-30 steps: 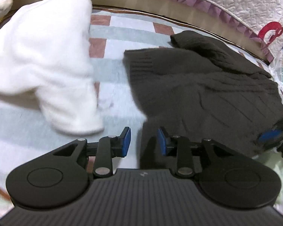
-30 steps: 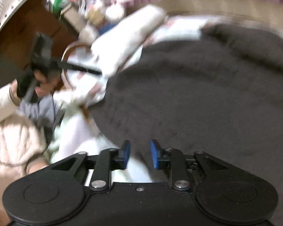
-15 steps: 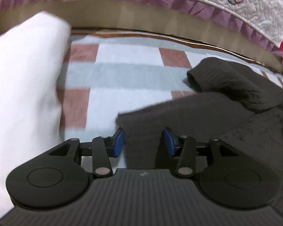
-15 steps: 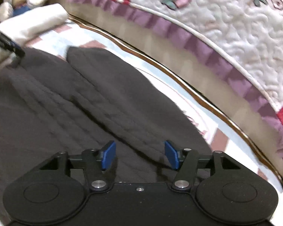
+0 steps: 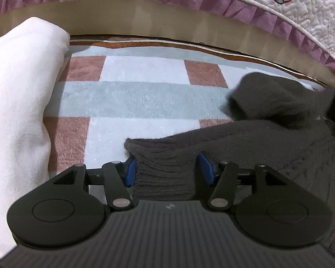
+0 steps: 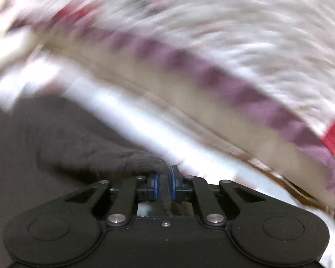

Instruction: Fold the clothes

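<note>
**Dark knit sweater held at two points over a checked blanket**

*Left wrist view.* The left gripper (image 5: 165, 167) has its jaws spread wide, and a ribbed edge of the dark grey-brown knit sweater (image 5: 268, 138) lies between the blue pads (image 5: 130, 170) without either pad pressing on it; the cloth fills most of the gap. From the jaws the garment runs away to the right and slightly forward, where a rolled or doubled part, possibly a sleeve or collar, rises in a hump. It rests on a checked blanket (image 5: 143, 102) of pale blue, grey-green and rust squares. A white fleece garment (image 5: 20, 102) lies bundled to the left, apart from the sweater and not in the line of any closing of the jaws. Beyond the blanket stand a tan bed edge (image 5: 167, 22) and a quilted cover with a purple frill (image 5: 268, 15).

*Right wrist view.* The frame is heavily smeared by motion. The right gripper (image 6: 165, 183) has its jaws drawn nearly together on a thin fold of the same sweater, which spreads leftward and toward the camera from the pinch. The frilled cover and the bed edge cross the background as streaks.

*Reading.* The right hand has a hold and the left does not; judged from this, a two-point lift or fold turns on the left jaws closing on the edge already between them. How far the folding stands cannot be settled.
</note>
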Demonstrator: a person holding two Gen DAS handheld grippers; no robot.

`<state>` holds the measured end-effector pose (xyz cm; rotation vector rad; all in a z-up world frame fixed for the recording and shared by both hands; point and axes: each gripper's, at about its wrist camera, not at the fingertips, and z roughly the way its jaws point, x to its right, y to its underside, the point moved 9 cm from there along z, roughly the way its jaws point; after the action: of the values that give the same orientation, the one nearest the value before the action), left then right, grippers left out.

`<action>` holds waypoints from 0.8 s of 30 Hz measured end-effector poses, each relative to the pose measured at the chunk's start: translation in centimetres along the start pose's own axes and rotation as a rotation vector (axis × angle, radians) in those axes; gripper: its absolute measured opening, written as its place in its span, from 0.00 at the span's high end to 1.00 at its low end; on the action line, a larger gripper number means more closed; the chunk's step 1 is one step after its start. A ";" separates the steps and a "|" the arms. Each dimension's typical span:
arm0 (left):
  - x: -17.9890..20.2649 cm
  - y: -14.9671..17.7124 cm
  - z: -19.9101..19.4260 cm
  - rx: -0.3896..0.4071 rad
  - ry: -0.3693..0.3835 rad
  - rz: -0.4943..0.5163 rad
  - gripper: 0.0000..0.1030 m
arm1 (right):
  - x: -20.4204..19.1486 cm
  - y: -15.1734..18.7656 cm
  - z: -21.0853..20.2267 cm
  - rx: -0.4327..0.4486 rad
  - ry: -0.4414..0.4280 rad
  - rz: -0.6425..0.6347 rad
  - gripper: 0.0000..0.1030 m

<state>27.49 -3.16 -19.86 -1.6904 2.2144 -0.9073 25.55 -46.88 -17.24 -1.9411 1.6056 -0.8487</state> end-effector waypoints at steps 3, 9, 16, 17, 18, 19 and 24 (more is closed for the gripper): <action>-0.1 -0.1 -0.1 0.004 -0.007 -0.027 0.47 | 6.2 -3.7 0.8 0.033 0.107 0.256 0.76; -0.3 0.1 -0.2 0.011 -0.008 -0.033 0.46 | 10.8 -3.5 -0.6 0.036 0.079 0.417 0.40; -0.3 0.2 0.2 0.026 0.022 -0.021 0.36 | 14.5 6.0 -3.2 -0.104 0.099 0.563 0.40; -0.3 0.2 0.3 0.033 0.035 -0.029 0.34 | 14.5 7.3 -3.5 -0.130 0.070 0.597 0.40; -0.2 0.1 0.5 0.037 0.045 -0.036 0.31 | 13.4 7.8 -3.4 -0.153 0.029 0.595 0.40; -0.2 -0.1 0.7 0.038 0.046 -0.038 0.30 | 12.3 8.3 -3.3 -0.175 -0.012 0.592 0.40; 0.1 -0.4 1.3 0.039 0.021 -0.019 0.27 | 7.7 9.6 -2.5 -0.222 0.001 0.480 0.33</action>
<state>28.40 -3.77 -20.65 -1.6943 2.1828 -0.9712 18.10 -56.27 -21.02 -1.5744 2.1183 -0.4921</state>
